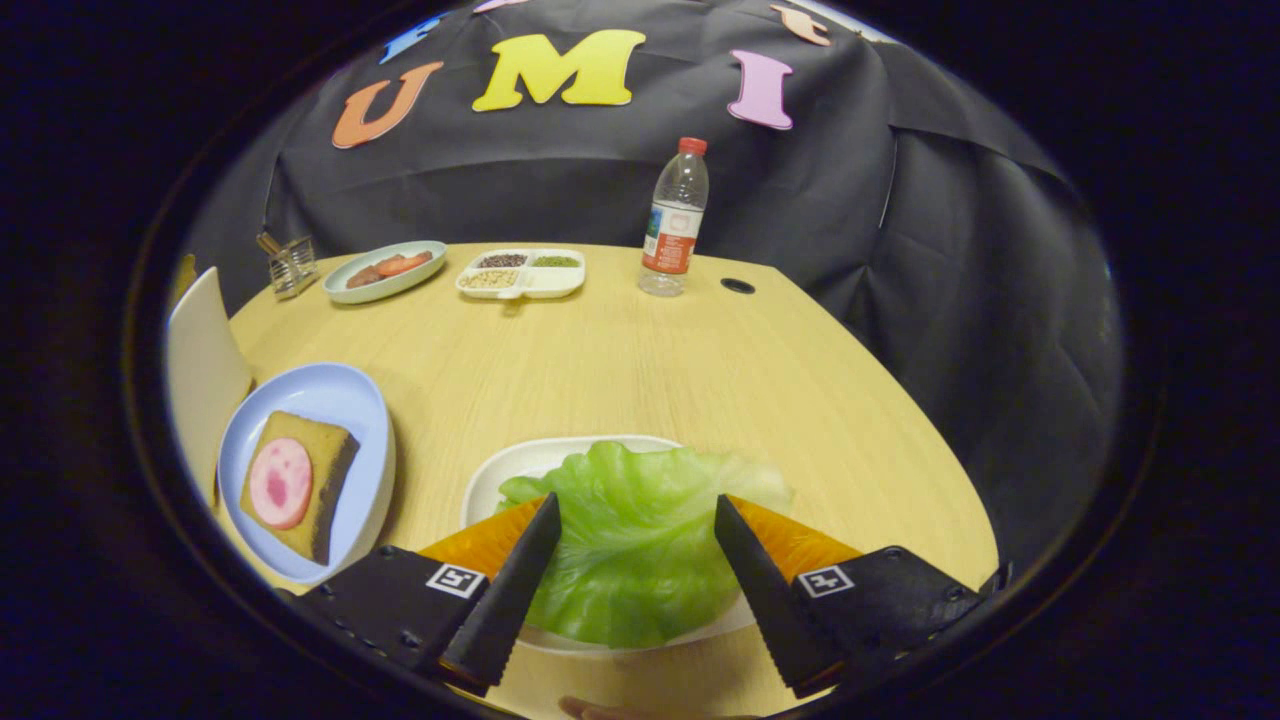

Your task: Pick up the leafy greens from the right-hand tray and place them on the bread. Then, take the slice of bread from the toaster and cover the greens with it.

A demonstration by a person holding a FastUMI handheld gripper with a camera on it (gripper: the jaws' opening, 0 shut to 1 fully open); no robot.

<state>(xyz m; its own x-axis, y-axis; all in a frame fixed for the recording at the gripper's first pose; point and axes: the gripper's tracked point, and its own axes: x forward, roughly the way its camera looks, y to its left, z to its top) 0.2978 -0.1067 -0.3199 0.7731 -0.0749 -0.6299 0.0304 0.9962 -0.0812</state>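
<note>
- First step in hand: the tongs (637, 520) hang over the leafy greens (640, 545), fingers wide apart, one on each side of the leaf, nothing gripped yet.
- The leaf lies in its white tray (520, 465) on the worktop (650, 360), right between the fingers.
- The bread (298, 485), a pink slice on top, waits on the blue plate (340, 395), just left of the tray.
- Next, I'd say: drop lower, pinch the leaf's edge, lift, swing left.
- Far back: a water bottle (675, 220), a divided dish (522, 273), a pale green plate (385, 270).
- The toaster? Can't pick it out for certain.
</note>
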